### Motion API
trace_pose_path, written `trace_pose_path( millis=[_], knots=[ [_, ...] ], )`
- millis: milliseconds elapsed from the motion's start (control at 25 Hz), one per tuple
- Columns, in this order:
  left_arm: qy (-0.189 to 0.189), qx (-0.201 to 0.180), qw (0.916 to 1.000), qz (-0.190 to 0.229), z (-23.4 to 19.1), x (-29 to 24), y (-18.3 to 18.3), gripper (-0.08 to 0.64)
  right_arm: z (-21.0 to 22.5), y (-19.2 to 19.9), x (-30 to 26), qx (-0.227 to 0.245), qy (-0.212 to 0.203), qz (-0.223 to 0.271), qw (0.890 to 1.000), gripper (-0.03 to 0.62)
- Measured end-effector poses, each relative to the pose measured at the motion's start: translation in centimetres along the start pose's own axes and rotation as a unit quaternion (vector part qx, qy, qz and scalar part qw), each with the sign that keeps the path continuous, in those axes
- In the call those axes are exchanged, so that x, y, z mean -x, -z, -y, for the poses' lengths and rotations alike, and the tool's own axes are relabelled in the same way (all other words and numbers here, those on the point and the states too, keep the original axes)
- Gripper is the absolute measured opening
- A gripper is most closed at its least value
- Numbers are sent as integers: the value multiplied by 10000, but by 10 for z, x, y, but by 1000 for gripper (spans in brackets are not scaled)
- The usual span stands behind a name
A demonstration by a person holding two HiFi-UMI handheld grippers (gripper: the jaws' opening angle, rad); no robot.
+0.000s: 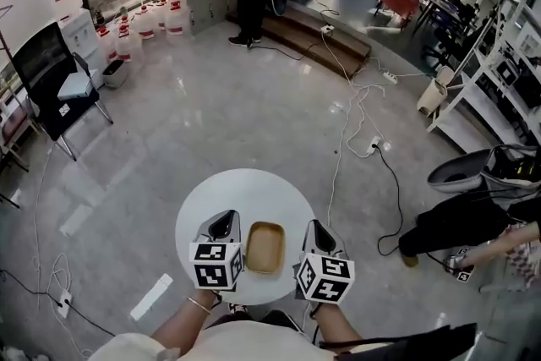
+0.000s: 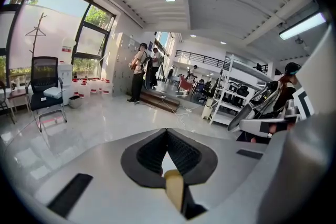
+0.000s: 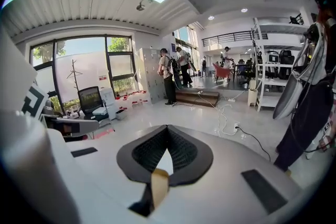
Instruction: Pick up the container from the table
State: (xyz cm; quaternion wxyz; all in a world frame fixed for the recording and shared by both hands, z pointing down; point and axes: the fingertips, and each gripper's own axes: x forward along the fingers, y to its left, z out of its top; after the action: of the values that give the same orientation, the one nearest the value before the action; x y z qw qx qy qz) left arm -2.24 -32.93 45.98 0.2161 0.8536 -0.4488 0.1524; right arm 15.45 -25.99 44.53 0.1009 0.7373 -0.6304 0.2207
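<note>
So far nothing done: left gripper (image 1: 221, 220) & right gripper (image 1: 318, 228) jaws pressed together, empty; container (image 1: 265, 247) on table (image 1: 245, 194) btwn them.

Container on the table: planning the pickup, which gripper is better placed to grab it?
Probably left: the left gripper looks flush beside the container, while bare table shows before the right gripper. Both are shut.
</note>
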Motion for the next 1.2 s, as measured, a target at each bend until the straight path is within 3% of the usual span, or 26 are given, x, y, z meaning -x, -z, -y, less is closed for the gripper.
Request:
trace_pose_path(
  millis=[320, 600, 1200],
  knots=[
    [-174, 335, 9986, -357, 7, 6, 17, 15, 9, 6, -7, -34, -195, -283, 9994, 25],
    [-484, 573, 9967, -310, -7, 12, 25, 15, 3, 11, -9, 83, -432, -381, 9983, 25],
    [-568, 601, 9946, -634, -7, 23, 57, 15, 2, 41, -9, -149, -533, -747, 9957, 25]
  ],
)
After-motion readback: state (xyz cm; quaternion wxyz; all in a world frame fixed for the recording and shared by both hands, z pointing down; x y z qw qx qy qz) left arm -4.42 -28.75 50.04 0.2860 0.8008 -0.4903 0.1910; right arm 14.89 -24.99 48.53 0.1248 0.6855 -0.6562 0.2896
